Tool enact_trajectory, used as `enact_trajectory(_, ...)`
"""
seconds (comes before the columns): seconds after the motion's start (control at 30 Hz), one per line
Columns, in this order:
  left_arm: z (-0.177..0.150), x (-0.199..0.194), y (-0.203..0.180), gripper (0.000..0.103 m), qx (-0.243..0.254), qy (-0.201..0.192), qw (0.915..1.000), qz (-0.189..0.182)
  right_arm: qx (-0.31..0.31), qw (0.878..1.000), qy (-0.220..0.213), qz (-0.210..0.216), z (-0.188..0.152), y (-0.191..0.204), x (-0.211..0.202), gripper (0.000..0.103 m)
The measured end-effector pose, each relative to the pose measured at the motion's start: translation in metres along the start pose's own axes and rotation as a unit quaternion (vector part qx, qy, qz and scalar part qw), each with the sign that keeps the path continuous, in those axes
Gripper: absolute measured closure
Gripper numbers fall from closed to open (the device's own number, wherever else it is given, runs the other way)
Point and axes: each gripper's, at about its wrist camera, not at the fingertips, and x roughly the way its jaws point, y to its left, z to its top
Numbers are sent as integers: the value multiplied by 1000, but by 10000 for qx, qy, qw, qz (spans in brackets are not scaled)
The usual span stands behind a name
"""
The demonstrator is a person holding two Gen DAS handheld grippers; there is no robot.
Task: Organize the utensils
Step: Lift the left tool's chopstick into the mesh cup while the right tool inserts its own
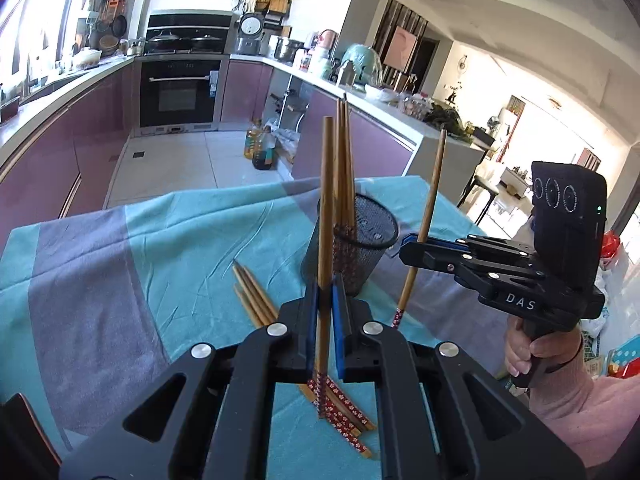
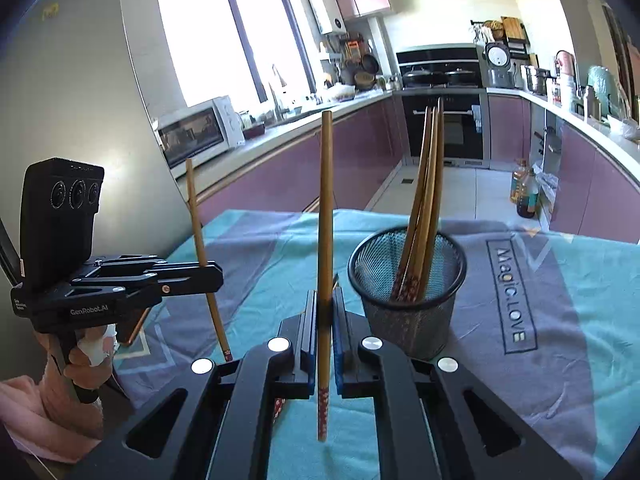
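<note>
Chopstick in left gripper (image 1: 325, 312): we see one wooden chopstick (image 1: 325, 248) pinched upright between the blue pads, its patterned red end hanging below the jaws, its plain tip up; the jaws are closed tight on it
Chopstick in right gripper (image 2: 325, 316): we see a second chopstick (image 2: 326, 216) clamped the same way, near upright, patterned end down, clear of the cloth; these jaws are likewise closed on it
Holder: a black mesh cup (image 2: 408, 280) stands upright on the cloth, just beyond and to the right of the right gripper in its own view; several chopsticks (image 2: 428, 184) already stand in it, leaning together, patterned ends at the bottom
Loose chopsticks: we count a small bunch (image 1: 256, 300) lying flat on the cloth just left of the cup in the left view, partly hidden under the left gripper's body
In the way: in the left view the held chopstick crosses in front of the cup; the standing chopsticks fill one side of its mouth
Surface: a teal and grey tablecloth (image 2: 560, 280) with printed lettering covers the table
Hands: a hand (image 1: 528, 356) in a pink sleeve grips each handle
Further off: purple kitchen cabinets, a built-in oven (image 1: 178, 92), oil bottles (image 1: 262, 148) on the floor, a microwave (image 2: 196, 132) by the window
</note>
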Motion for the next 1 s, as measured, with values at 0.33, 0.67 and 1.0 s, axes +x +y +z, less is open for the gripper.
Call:
enact_trajectory(0.33,29,-2,-9,96,3,-291,9993,-236,2,9994,-351,-66,27,-6,-14,97)
enact_trajectory(0.67,72,-11,-28,96,176,-706,9967,-346,-7,9968,-783,-142,62,-14,-27,97)
enact_trajectory(1.0,105,-17,-50,96,393,-920,9946,-258,6,9944,-1030,-249,81,-20,-29,97)
